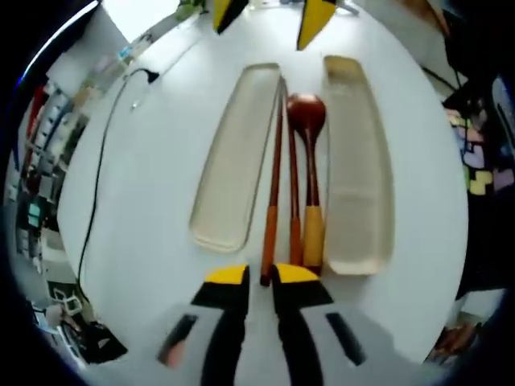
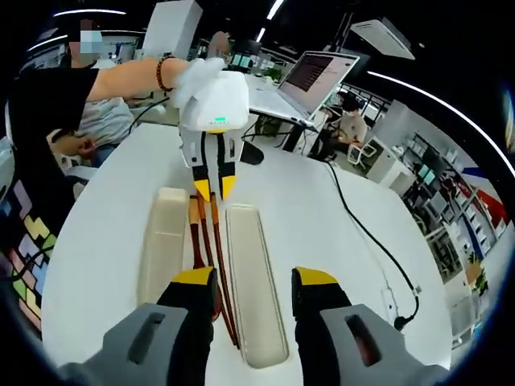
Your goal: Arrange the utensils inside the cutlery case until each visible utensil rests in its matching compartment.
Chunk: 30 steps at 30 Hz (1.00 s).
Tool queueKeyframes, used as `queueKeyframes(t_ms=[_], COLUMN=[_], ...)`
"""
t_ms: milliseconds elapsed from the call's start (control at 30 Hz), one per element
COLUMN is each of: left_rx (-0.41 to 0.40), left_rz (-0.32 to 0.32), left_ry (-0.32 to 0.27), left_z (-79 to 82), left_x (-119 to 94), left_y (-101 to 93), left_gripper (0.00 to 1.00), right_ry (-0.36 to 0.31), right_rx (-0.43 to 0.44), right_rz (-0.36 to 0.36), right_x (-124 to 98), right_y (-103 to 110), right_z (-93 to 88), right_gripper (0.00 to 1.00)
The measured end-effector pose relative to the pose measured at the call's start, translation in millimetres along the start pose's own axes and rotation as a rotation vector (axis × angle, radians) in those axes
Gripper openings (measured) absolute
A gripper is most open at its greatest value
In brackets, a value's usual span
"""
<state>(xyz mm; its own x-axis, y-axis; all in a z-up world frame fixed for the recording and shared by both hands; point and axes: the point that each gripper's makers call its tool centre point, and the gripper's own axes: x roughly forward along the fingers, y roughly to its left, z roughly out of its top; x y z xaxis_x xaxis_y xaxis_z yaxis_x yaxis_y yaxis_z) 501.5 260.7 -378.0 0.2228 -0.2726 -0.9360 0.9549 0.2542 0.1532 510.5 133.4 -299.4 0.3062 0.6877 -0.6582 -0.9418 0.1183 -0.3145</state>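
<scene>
I take the spoon as my landmark; it lies on the white worktop between the two halves of the cutlery case. To its left sits one cream tray, shallow and bare. Just beside the spoon on that side lie the two chopsticks, running parallel with it, handles toward my left claw. That claw has its yellow tips nearly together around the end of one chopstick; whether it truly grips I cannot tell. I judge it is there to lift the stick into a tray. To the spoon's right lies the second cream tray, also bare. My right claw hangs over the bowl end of the spoon, jaws wide apart and holding nothing, ready, I think, for the spoon. No utensil rests in a compartment yet.
</scene>
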Motion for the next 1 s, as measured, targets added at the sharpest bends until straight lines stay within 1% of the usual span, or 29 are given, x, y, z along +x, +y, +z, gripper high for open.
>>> queueKeyframes(t_ms=[100, 200, 233, 267, 300, 333, 367, 467, 500, 567, 700, 833, 900, 1000], left_rx=[-0.008, 0.027, 0.032, 0.056, 0.089, 0.103, 0.11, 0.215, 0.231, 0.209, 0.19, 0.17, 0.157, 0.152], left_rz=[-0.024, -0.043, -0.049, -0.065, -0.078, -0.085, -0.091, -0.109, -0.108, -0.114, -0.128, -0.14, -0.146, -0.162], left_ry=[-0.006, -0.007, -0.006, -0.001, 0.0, 0.002, 0.006, 0.026, 0.029, 0.045, 0.057, 0.044, 0.034, 0.032], left_z=[0.0, 0.4, 0.4, 0.4, 0.8, 0.6, 0.5, 0.9, 0.9, 2.1, 2.6, 2.5, 2.6, 3.4], left_x=[0.4, 0.5, 0.4, 0.6, 0.7, 0.9, 0.8, 1.4, 1.4, 2.5, 3.3, 3.6, 3.9, 4.7], left_y=[-1.8, -3.8, -3.8, -4.3, -4.4, -5.2, -5.4, -6.2, -7.0, -6.7, -6.4, -8.5, -9.7, -10.1], left_gripper=[0.07, 0.07, 0.07, 0.06, 0.06, 0.06, 0.06, 0.06, 0.06, 0.06, 0.06, 0.06, 0.06, 0.06], right_ry=[0.004, 0.016, 0.003, -0.033, -0.053, -0.067, -0.07, -0.055, -0.051, -0.046, -0.022, 0.011, 0.004, 0.023], right_rx=[-0.003, -0.009, -0.017, 0.019, 0.063, 0.098, 0.113, 0.113, 0.121, 0.141, 0.151, 0.177, 0.188, 0.196], right_rz=[0.036, 0.071, 0.1, 0.13, 0.154, 0.168, 0.187, 0.206, 0.223, 0.238, 0.264, 0.285, 0.307, 0.323], right_x=[15.3, 30.2, 35.5, 40.4, 43.9, 47.3, 52.0, 61.2, 63.3, 66.7, 75.2, 84.5, 86.0, 91.6], right_y=[6.3, 12.5, 16.5, 21.2, 23.6, 24.9, 26.0, 27.6, 30.1, 32.4, 37.6, 41.4, 46.0, 49.7], right_z=[4.3, 6.5, 9.4, 15.6, 19.5, 22.6, 23.8, 22.2, 21.8, 21.6, 18.2, 13.2, 14.8, 13.2], right_gripper=[0.37, 0.34, 0.33, 0.3, 0.29, 0.28, 0.27, 0.24, 0.22, 0.21, 0.21, 0.16, 0.12, 0.12])
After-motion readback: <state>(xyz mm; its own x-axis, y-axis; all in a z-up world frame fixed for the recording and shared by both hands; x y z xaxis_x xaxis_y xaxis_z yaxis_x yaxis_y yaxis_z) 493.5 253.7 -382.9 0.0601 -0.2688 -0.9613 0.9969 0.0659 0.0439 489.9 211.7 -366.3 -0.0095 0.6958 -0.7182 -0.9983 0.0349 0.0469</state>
